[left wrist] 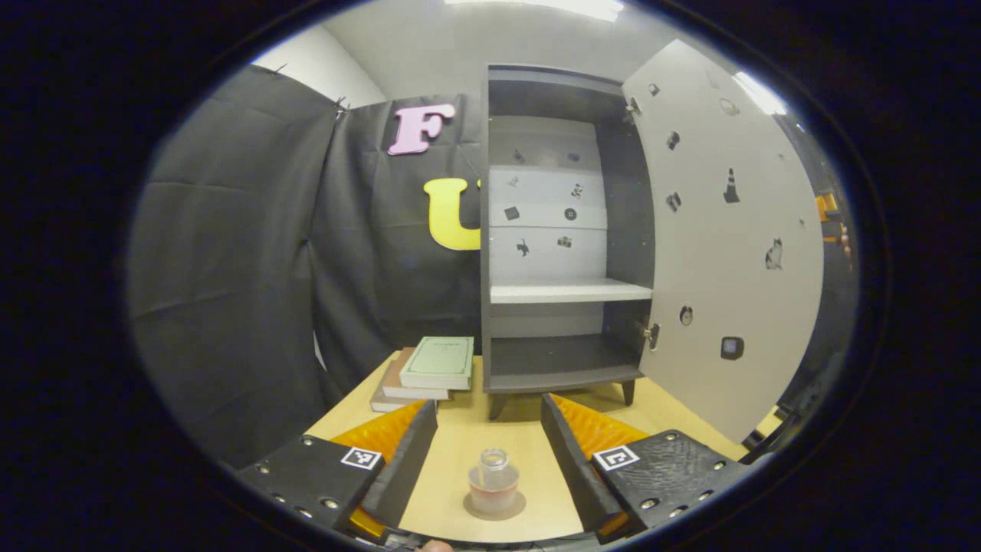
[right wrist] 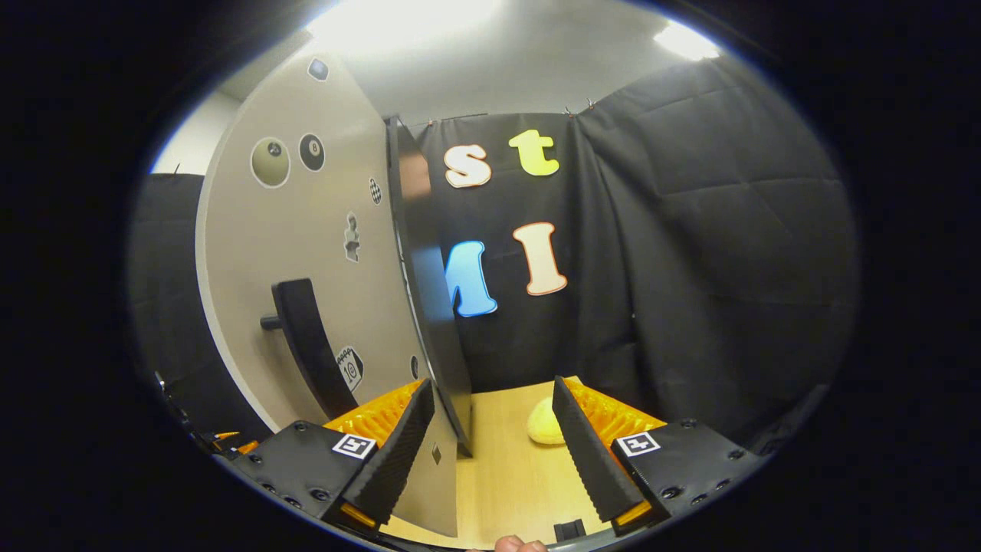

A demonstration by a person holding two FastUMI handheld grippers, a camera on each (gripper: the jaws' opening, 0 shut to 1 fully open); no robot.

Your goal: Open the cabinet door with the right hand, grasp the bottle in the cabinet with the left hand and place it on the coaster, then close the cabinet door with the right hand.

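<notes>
A small clear bottle (left wrist: 493,479) with a reddish tint stands upright on a round coaster (left wrist: 516,507) on the wooden table. It sits low between the fingers of my left gripper (left wrist: 489,406), which is open and not touching it. Behind it the dark cabinet (left wrist: 563,368) stands with bare shelves, and its pale door (left wrist: 720,253) is swung out to the right. In the right gripper view the door's outer face (right wrist: 306,230) with its dark handle (right wrist: 306,345) is at the left. The door's edge (right wrist: 429,307) runs down between the fingers of my open right gripper (right wrist: 492,386).
A stack of books (left wrist: 429,368) lies on the table left of the cabinet. A yellow rounded object (right wrist: 544,425) rests on the table beyond my right gripper. Black cloth walls close the booth on the left and behind.
</notes>
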